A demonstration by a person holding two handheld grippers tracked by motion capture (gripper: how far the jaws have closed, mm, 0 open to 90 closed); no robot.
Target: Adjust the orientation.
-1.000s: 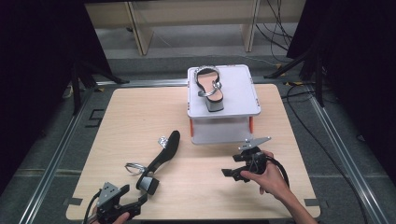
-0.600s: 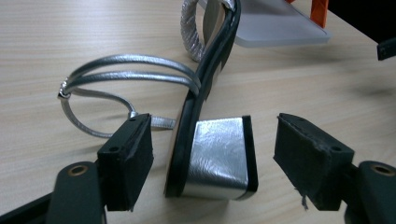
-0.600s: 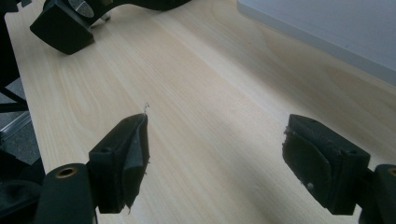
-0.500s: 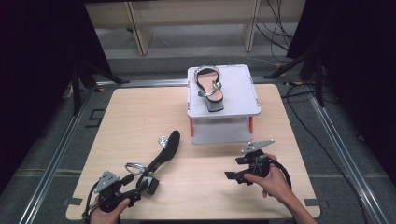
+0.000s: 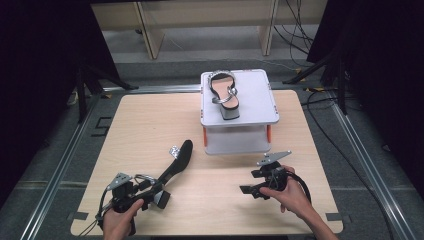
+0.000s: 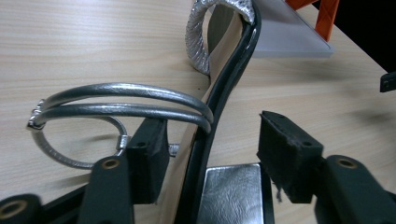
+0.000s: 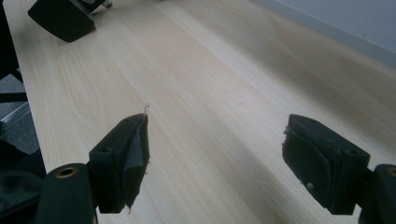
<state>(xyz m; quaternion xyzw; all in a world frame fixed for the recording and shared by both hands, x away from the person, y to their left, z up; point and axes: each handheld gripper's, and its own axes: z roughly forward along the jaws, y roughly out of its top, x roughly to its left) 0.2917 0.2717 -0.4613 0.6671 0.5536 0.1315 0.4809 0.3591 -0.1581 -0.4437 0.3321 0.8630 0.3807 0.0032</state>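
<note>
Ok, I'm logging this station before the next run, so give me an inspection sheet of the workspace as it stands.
Surface: pale wooden table, no marks seen.
Job's things: black sandal lying on the table, its heel end between the left gripper's jaws; matching sandal on the white raised stand.
Clutter: nothing seen.
Grippers: left gripper has just been closing around the sandal's heel, with the right pad still clear of it; right gripper open over bare table.
Cables: one trails from the right gripper; more lie on the floor behind.
Surroundings: dark curtains, metal floor rails, wooden frame behind.
</note>
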